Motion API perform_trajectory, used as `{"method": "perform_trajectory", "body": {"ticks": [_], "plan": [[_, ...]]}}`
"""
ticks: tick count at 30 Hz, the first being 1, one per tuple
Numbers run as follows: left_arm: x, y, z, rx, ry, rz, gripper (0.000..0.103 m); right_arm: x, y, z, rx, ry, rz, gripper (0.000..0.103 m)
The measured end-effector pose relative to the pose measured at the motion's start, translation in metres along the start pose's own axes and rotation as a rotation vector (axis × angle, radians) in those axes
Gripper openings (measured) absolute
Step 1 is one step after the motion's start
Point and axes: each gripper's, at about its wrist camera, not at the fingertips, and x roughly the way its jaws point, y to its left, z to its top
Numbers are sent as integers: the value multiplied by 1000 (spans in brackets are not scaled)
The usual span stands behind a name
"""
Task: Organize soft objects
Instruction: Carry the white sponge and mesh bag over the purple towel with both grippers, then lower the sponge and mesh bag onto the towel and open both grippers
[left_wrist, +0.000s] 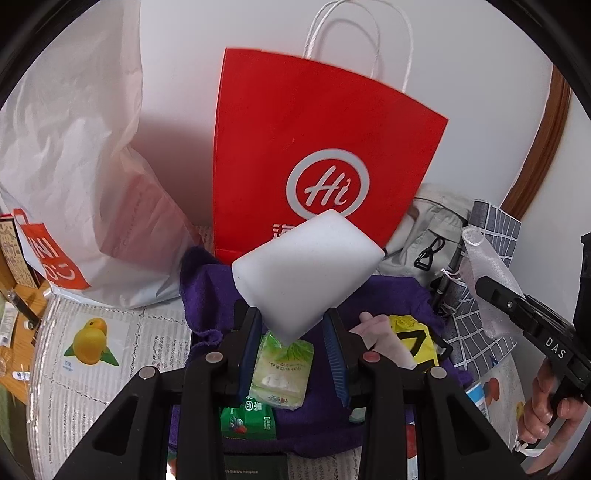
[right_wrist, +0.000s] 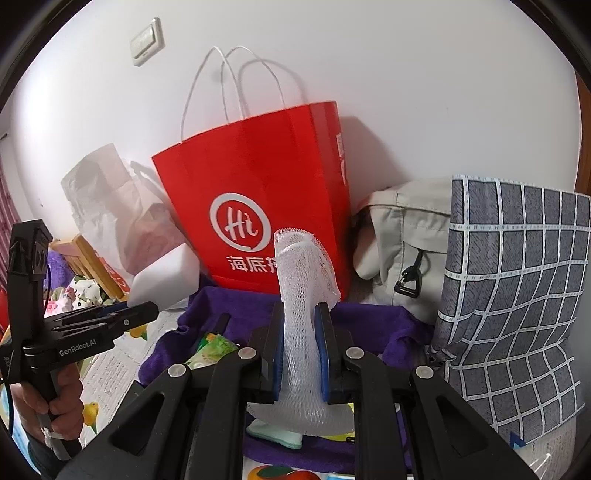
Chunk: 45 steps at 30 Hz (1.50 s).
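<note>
From the left wrist we see our left gripper (left_wrist: 291, 328) clenched on a white rectangular foam sponge block (left_wrist: 308, 267), its blue pads pressing the block's lower corner. The block hangs above a purple terry towel (left_wrist: 391, 295) spread on a printed table mat (left_wrist: 107, 354), with a green-and-white tissue packet (left_wrist: 282, 369) lying on the towel below. A red paper bag with white cord handles (left_wrist: 314, 140) stands against the wall behind, a crumpled white plastic bag (left_wrist: 81, 166) to its left. At the right edge our right gripper (left_wrist: 498, 295) holds a white mesh pouch (left_wrist: 480, 258).

From the right wrist we see that gripper (right_wrist: 299, 347) clamped on the white mesh pouch (right_wrist: 303, 295), which stands upright between the pads. A grey grid-patterned cloth (right_wrist: 517, 295) lies right, a beige fabric bag (right_wrist: 406, 236) beside it.
</note>
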Motion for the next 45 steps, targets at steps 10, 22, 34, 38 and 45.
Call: {"method": "perform_trajectory", "body": {"ticks": [10,22,34,38,45], "plan": [[30,17,-4,-41,74,19,33,34,-18,-11,49,95,35,17],[61,28,-14,-65,162,44,34,84,-26,-34,57,270,-12,17],[81,17,-22,-32,224,59,34,99,-17,-43,21,325,-23,23],[84,12,-22,-26,229,63,35,100,-15,-44,12,324,-6,43],[89,10,-22,-37,246,54,47,99,-15,-43,4,324,21,56]]}}
